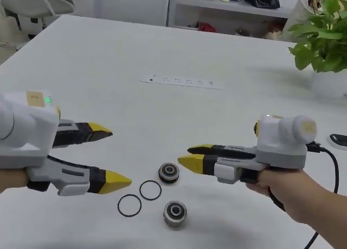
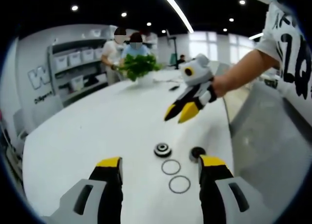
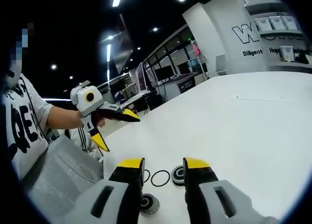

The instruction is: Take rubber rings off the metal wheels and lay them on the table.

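Observation:
Two small metal wheels (image 1: 169, 172) (image 1: 175, 212) sit on the white table (image 1: 162, 113) near its front edge. Beside them, to the left, two loose black rubber rings (image 1: 150, 190) (image 1: 129, 205) lie flat. My left gripper (image 1: 114, 155) hovers left of the rings, open wide and holding nothing. From the right, my right gripper (image 1: 187, 155) points at the farther wheel, open only a little and also holding nothing. In the left gripper view the rings (image 2: 171, 167) (image 2: 179, 184) and one wheel (image 2: 163, 149) lie between the jaws. The right gripper view has a ring (image 3: 160, 178) and a wheel (image 3: 148, 203).
A white power strip (image 1: 180, 81) lies flat at the table's middle. A potted plant (image 1: 320, 34) stands at the far right, with a dark object (image 1: 339, 140) at the right edge. A black cable (image 1: 325, 205) trails from the right gripper. Shelves and a chair stand beyond the table.

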Demonstrator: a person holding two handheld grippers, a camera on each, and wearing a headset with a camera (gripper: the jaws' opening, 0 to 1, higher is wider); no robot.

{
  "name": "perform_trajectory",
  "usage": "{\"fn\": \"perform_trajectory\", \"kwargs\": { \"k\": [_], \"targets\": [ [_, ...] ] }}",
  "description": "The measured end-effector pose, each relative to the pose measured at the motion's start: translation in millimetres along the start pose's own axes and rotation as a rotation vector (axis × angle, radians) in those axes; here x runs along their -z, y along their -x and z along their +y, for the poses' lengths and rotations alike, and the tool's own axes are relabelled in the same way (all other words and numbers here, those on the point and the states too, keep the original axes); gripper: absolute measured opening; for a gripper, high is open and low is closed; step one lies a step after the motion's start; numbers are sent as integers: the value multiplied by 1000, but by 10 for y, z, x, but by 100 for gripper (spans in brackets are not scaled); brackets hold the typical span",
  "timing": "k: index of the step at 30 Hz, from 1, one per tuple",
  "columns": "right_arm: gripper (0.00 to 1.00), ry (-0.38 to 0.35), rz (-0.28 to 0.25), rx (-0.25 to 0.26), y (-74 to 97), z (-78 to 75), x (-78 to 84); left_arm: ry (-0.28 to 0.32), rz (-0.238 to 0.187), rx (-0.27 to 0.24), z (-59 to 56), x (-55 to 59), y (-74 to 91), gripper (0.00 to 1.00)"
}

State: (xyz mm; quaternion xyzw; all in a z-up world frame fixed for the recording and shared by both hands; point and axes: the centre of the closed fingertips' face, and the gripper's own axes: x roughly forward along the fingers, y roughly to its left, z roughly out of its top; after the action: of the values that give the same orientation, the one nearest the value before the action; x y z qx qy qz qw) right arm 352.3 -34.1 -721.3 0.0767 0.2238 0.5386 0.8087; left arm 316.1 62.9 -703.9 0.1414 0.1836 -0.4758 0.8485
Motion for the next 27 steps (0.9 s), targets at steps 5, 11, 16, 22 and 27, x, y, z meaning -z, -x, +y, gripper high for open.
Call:
{"fn": "perform_trajectory", "kwargs": {
  "k": [5, 11, 16, 22, 27],
  "targets": [
    [29, 7, 2, 15, 35, -41, 14, -2, 2, 0, 20, 6, -39, 64],
    [30, 16, 2, 34, 76, -105, 26, 0, 3, -1, 52, 4, -85, 64],
    [31, 25, 3, 47, 102, -150, 38, -2, 4, -1, 66, -4, -122, 64],
    [31, 32, 8, 59, 129, -191, 64, 0, 6, -1, 82, -4, -173, 64],
    [31, 33, 7, 70, 153, -224, 77, 2, 8, 0, 89, -1, -216, 64]
  ]
}}
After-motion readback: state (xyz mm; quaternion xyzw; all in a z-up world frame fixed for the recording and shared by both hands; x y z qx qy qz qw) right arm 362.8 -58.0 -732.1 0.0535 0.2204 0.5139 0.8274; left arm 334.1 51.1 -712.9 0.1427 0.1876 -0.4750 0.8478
